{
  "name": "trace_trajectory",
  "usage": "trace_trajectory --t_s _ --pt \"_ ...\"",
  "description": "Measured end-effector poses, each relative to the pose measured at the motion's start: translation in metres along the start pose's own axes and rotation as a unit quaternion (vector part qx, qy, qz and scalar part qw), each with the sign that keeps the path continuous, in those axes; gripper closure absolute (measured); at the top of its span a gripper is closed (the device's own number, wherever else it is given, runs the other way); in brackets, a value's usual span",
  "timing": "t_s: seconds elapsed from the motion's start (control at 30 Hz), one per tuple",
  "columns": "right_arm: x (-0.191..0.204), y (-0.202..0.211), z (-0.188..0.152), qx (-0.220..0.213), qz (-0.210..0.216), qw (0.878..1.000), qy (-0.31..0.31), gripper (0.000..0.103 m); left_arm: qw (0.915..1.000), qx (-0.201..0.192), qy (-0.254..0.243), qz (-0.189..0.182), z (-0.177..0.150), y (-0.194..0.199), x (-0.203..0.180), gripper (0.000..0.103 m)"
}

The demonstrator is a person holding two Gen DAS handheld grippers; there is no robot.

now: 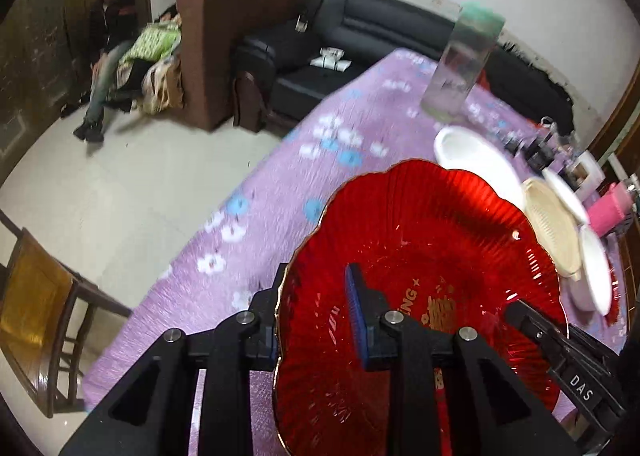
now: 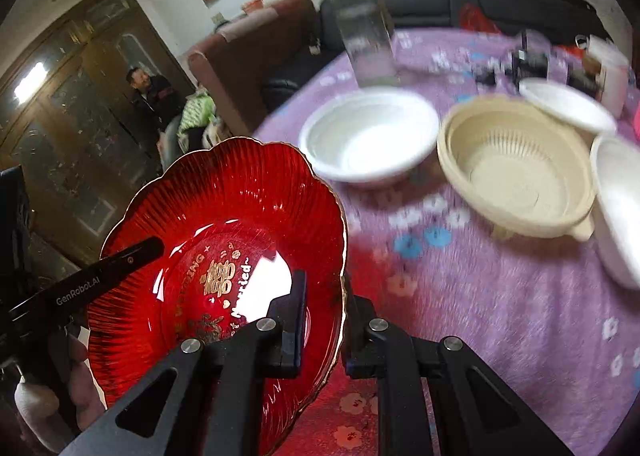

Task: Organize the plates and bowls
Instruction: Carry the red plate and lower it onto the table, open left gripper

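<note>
One red plate (image 1: 420, 256) – both grippers, left (image 1: 316, 320) and right (image 2: 322, 320), clamp its scalloped rim. Ahead of the jaws: three white bowls (image 2: 368, 136), one beige strainer bowl (image 2: 516, 168). Open purple tablecloth (image 2: 500, 296) lies between.

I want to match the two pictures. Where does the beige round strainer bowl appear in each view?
Left wrist view: the beige round strainer bowl lies at the right edge, behind the red glass plate.
Right wrist view: it sits right of centre, on the purple flowered tablecloth.
Shared landmark: the tall clear jar with a green lid stands behind the white round bowl.
</note>
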State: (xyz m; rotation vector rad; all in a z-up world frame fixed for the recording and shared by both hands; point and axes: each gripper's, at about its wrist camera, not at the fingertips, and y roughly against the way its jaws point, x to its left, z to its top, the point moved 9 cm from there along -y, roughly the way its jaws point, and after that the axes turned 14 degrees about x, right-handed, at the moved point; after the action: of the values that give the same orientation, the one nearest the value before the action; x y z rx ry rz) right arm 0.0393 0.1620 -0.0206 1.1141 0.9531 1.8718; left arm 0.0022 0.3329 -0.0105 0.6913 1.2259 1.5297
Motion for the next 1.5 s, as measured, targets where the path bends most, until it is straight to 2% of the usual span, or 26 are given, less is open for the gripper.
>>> trace_trajectory --t_s 0.13,0.23,0.3,0.33,0.37,0.4,0.43,0.47,0.63,0.83,0.93,1.03,1.17,1.27,1.4,1.5 --pt "-0.008 -0.023 -0.002 0.018 -0.011 1.0 -0.006 0.087 0.9995 0.023 0.007 0.019 -0.004 -0.031 0.008 0.072" --pt "-0.008 -0.026 0.001 0.006 -0.024 1.0 0.002 0.086 0.9997 0.014 0.006 0.018 -0.003 -0.032 0.006 0.069" --pt "-0.008 -0.019 0.002 -0.008 -0.026 1.0 0.0 0.086 0.9999 0.009 0.008 -0.004 -0.004 -0.025 0.005 0.06" --pt "-0.008 -0.016 0.0 -0.011 -0.022 1.0 0.001 0.079 0.9996 0.002 0.013 -0.026 -0.004 -0.018 0.005 0.047" --pt "-0.009 -0.01 0.0 -0.018 -0.016 1.0 -0.002 0.068 0.9993 -0.004 0.017 -0.034 -0.005 -0.013 0.007 0.038" --pt "-0.011 -0.005 -0.001 -0.025 -0.015 1.0 -0.007 0.061 0.9989 -0.011 0.022 -0.039 -0.006 -0.007 0.009 0.037" --pt "-0.013 0.0 -0.002 -0.032 -0.014 0.999 -0.012 0.049 0.9987 -0.017 0.027 -0.039 -0.007 0.0 0.012 0.037" --pt "-0.015 0.007 -0.004 -0.04 -0.014 0.999 -0.015 0.046 0.9986 -0.02 0.03 -0.04 -0.011 0.007 0.015 0.037" --pt "-0.035 0.04 -0.032 -0.072 -0.022 0.997 -0.032 0.046 0.9957 -0.026 0.06 -0.065 -0.037 0.037 0.022 0.034" --pt "-0.065 0.097 -0.064 -0.124 -0.03 0.99 -0.061 0.046 0.9955 -0.038 0.026 -0.083 -0.067 0.08 -0.015 0.033" --pt "-0.08 0.152 -0.072 -0.174 -0.047 0.981 -0.069 0.046 0.9931 -0.065 -0.007 -0.097 -0.075 0.118 -0.038 0.032" --pt "-0.087 0.225 -0.078 -0.236 -0.068 0.967 -0.065 0.046 0.9856 -0.113 -0.049 -0.116 -0.088 0.178 -0.063 0.032" --pt "-0.076 0.343 -0.087 -0.327 -0.094 0.939 -0.045 0.046 0.9724 -0.159 -0.088 -0.146 -0.095 0.259 -0.086 0.031" --pt "-0.058 0.419 -0.094 -0.379 -0.108 0.919 -0.032 0.044 0.9614 -0.211 -0.109 -0.139 -0.1 0.321 -0.093 0.027" --pt "-0.032 0.51 -0.094 -0.414 -0.133 0.9 -0.014 0.039 0.9469 -0.269 -0.123 -0.127 -0.1 0.41 -0.097 0.024" --pt "-0.011 0.566 -0.082 -0.429 -0.153 0.89 -0.007 0.035 0.9395 -0.3 -0.118 -0.116 -0.087 0.459 -0.095 0.016"
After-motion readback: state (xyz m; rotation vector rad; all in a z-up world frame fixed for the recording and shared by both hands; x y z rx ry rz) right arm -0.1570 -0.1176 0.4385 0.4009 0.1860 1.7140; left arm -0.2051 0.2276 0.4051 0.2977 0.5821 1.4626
